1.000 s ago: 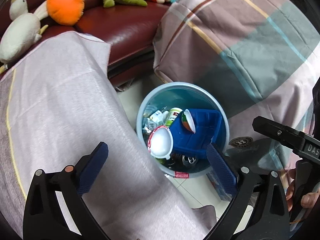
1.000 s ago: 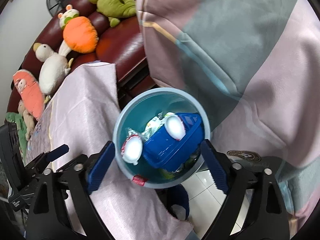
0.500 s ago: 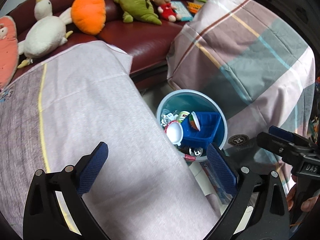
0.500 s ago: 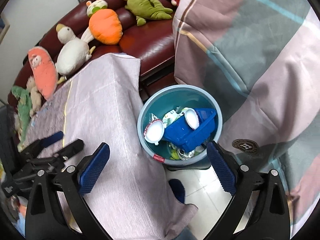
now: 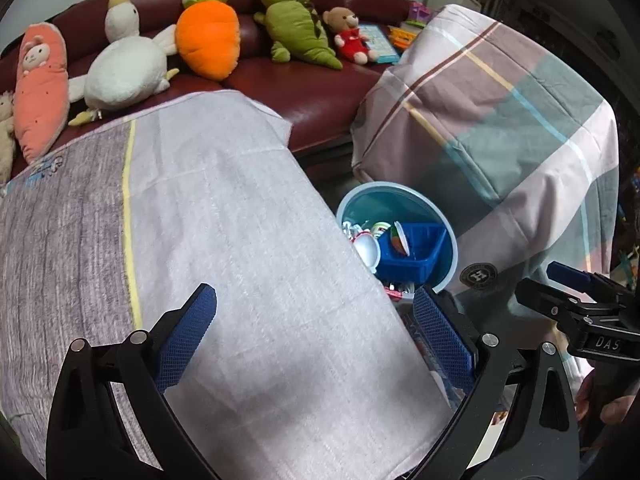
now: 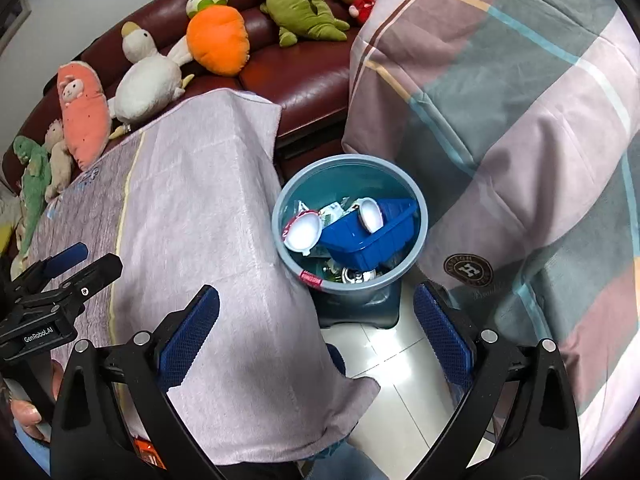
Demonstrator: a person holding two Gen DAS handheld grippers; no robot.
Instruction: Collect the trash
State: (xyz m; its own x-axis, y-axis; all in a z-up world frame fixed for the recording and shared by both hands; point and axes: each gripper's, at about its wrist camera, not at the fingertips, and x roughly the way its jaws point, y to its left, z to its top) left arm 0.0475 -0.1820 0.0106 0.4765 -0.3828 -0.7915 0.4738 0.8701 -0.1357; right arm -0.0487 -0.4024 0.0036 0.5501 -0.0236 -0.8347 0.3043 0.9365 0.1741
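Fingers (image 6: 188,336) of the right gripper (image 6: 316,332) stood spread wide, blue pads facing each other with nothing caught between them; the jaws had just been opening further. The left gripper (image 5: 316,336) was likewise splayed and empty, hanging over the pale lilac cloth (image 5: 240,240) with its yellow stripe.

Between that cloth and the plaid-covered furniture (image 6: 500,100) sat the round blue-grey trash bin (image 6: 292,196) on the tiled floor (image 6: 384,360). Inside it lay the collected trash: a blue plastic tray (image 6: 360,236) tipped on its side, two white-lined foil lids (image 6: 302,234), crumpled wrappers and, at the bottom, what looked like a can top. A small pink label (image 6: 311,279) clung to the bin's near rim, its print too small to read.

Writing showed in a few spots. In the right wrist view, the left tool's body at the lower left read "GenRobot.AI" (image 6: 38,334). In the left wrist view, the right tool's body showed "DAS" (image 5: 607,343), the rest cut off. A round dark badge with a big "H" (image 6: 468,270) sat on the plaid cover near the bin; its ring lettering stayed illegible.

Along the dark red leather sofa (image 5: 320,96) lined up the plush toys: a pink carrot, a white duck (image 5: 124,68), an orange carrot bunny (image 5: 208,40), a green dinosaur (image 5: 296,28) and a small teddy bear (image 5: 348,32) in red.
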